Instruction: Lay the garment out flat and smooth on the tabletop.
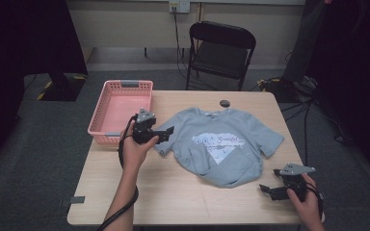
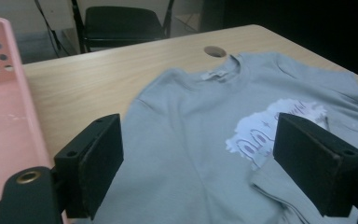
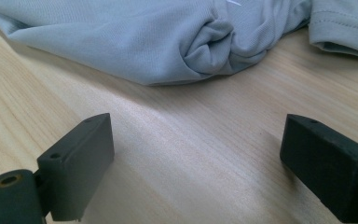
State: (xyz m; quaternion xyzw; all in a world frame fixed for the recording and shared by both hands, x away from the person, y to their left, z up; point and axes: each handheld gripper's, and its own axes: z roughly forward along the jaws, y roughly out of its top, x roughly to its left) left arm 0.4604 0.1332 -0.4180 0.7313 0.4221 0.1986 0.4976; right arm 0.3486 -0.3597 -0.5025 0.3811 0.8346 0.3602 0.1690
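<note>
the grey t-shirt (image 1: 221,144) lies front side up near the middle of the wooden table (image 1: 173,192), collar toward the far edge, with its lower hem folded up over the white chest print and bunched at the near right corner. the left gripper (image 1: 166,132) is held in the person's left hand (image 1: 135,147), whose forearm enters from the bottom edge and angles up and slightly right; the gripper points right, toward the shirt's left sleeve, and sits just beside that sleeve edge. in the left gripper view its jaws stand wide apart with nothing between them, the shirt's shoulder and print lying beyond them. the pink basket (image 1: 120,108) stands on the table's far left corner, just behind the left hand. the right gripper (image 1: 270,191) is held low in the right hand (image 1: 303,197) at the near right corner of the table, pointing left toward the bunched hem, near but apart from the cloth. in the right gripper view its jaws are spread and empty, over bare wood, with the rolled fabric ahead.
</note>
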